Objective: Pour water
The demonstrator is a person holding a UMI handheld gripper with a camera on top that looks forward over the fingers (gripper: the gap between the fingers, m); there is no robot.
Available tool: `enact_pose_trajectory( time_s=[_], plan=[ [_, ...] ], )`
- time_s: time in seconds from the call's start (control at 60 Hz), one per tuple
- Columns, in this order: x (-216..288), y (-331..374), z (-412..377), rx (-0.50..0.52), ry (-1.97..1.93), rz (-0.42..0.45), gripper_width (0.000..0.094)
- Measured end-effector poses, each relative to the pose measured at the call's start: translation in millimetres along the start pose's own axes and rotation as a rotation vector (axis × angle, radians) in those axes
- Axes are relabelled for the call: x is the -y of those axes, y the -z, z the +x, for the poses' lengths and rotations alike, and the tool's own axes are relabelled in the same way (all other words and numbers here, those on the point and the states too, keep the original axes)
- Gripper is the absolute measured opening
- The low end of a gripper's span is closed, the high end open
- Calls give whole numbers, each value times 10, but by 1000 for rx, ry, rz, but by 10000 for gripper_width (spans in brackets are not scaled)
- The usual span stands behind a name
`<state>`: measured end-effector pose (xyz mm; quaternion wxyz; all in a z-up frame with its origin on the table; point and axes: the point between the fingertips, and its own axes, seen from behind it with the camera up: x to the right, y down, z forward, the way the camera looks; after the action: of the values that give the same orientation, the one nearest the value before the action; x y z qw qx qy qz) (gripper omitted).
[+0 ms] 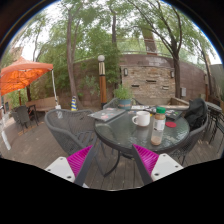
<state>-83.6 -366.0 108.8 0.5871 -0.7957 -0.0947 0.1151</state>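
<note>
Patio [35, 145], stone wall [150, 78] — trees [90, 30], orange canopy [25, 72]

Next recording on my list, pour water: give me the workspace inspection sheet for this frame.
Surface: round glass patio table, outdoors.
Job's things: white mug and bottle with orange cap stand side by side, upright, beyond the fingers.
Clutter: flat grey item and potted plant on the table's far side.
Grippers: gripper open, holding nothing, short of the table.
Cables: nothing seen.
Surroundings: wicker chairs, orange canopy, stone wall, trees.
</note>
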Motion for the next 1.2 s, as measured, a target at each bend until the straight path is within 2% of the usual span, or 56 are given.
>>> enact_pose_trajectory(
  time_s=[0.117,0.217,0.417,0.5,0.783,0.817,0.85,0.867,0.883,0.9,0.983,1.183,1.2],
  plan=[
    [-25,-30,63,-19,-3,4,825],
    [16,-146,282,-60,3,40,817],
    [361,-609,1069,-154,21,202,817],
    [433,-859,1422,-205,32,238,820],
    [461,-1691,2250,-291,28,252,814],
    [473,-1761,2290,-300,29,253,800],
    [474,-1833,2303,-298,27,251,719],
    [475,-1865,2301,-295,26,251,615],
    [466,-1897,2298,-295,23,248,456],
    [446,-1922,2318,-300,17,243,411],
    [441,-1907,2293,-316,12,273,408],
    [425,-1969,2350,-284,-7,248,408],
    [430,-1960,2342,-285,0,248,383]
  ],
)
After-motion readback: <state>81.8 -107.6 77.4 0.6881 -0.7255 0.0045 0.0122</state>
